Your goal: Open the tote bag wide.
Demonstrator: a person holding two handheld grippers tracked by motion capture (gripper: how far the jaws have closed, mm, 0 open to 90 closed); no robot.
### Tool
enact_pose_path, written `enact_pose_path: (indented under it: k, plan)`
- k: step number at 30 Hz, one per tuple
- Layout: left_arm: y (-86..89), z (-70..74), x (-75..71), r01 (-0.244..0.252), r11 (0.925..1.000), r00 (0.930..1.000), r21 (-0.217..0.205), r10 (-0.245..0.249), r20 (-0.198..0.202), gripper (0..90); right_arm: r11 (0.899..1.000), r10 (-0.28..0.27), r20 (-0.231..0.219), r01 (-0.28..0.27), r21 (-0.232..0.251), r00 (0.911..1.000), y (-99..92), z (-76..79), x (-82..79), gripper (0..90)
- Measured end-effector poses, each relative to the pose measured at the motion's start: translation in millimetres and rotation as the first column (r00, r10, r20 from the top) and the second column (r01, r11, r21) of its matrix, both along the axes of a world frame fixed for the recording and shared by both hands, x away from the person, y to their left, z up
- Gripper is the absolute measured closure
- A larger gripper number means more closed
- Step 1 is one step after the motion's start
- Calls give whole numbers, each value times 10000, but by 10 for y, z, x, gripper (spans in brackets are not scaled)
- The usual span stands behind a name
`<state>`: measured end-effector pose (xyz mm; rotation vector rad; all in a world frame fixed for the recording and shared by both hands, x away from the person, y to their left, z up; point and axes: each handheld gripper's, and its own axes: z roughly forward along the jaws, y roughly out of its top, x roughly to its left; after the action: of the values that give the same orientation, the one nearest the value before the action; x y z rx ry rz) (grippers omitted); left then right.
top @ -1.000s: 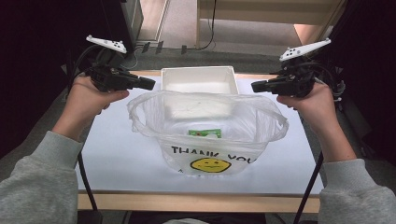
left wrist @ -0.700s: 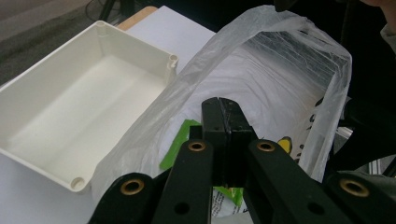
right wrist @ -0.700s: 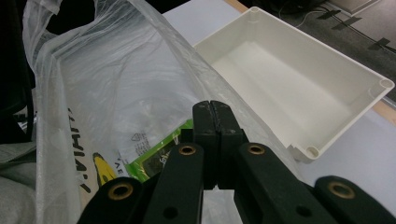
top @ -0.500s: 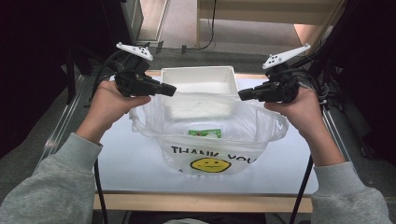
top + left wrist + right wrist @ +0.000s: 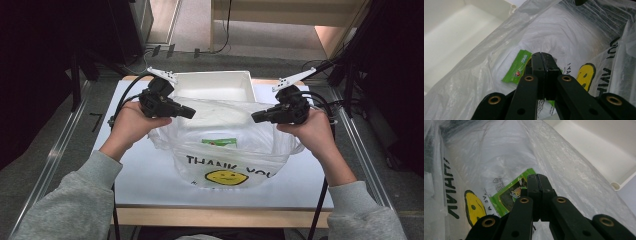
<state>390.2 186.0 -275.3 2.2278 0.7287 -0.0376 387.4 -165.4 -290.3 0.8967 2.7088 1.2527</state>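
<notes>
- In the high view, a thin plastic bag [image 5: 225, 145] with a yellow smiley and the words "THANK YOU" stands open in the middle of the white table [image 5: 145, 175].
- Just behind the bag stands a white tray [image 5: 212, 86].
- The left gripper [image 5: 189, 114] is at the left side of the bag mouth and the right gripper [image 5: 256, 118] is at the right side; their tips point toward each other over the opening.
- From above it is hard to tell whether the tips touch the plastic.
- The left gripper view gives what the high view cannot: both jaws are pressed together with nothing between them, and they point into the bag.
- Beyond those jaws lies a green packet [image 5: 517, 67] on the bottom of the bag, seen from one side with small print.
- The right gripper view also shows the jaws closed tight and holding nothing.
- There the green packet [image 5: 510, 193] shows its other end, with a dark picture on the front.
- In the high view the packet [image 5: 219, 142] is only a small green patch seen through the plastic.
- Both gripper views show the tray beside the bag wall, at opposite edges.
</notes>
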Motion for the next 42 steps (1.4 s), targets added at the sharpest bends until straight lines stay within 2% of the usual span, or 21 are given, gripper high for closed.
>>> enact_pose_path:
  k: [10, 18, 20, 23, 31, 34, 42]
  plan:
    - [2, -225, 9, -128, 9996, 9996, 269, 135, -230, 900, 9999, -118, -298, 117, -23, 9995, 9, -207, 23, 900]
    - [13, -367, -8, -324, 9990, 9989, 314, 335, -339, 900, 9999, -158, -354, 159, 39, 9992, 25, -327, 21, 900]
    - [20, -427, -16, -328, 9985, 9989, 431, 341, -313, 900, 9998, -189, -357, 187, -63, 9992, 40, -373, 16, 900]
    - [22, -489, -29, -348, 9989, 9986, 321, 360, -396, 900, 9998, -194, -391, 192, -61, 9990, 46, -418, 9, 900]
    - [-3, -598, -38, -397, 9984, 9976, 395, 419, -551, 900, 9996, -267, -569, 263, -79, 9980, 38, -538, -22, 900]
    - [3, -658, -50, -501, 9985, 9962, 236, 517, -703, 900, 9994, -319, -587, 313, -121, 9978, 29, -589, -34, 900]
    - [-4, -778, -77, -532, 9985, 9948, 139, 542, -862, 900, 9990, -446, -757, 445, -33, 9961, -3, -746, -73, 900]
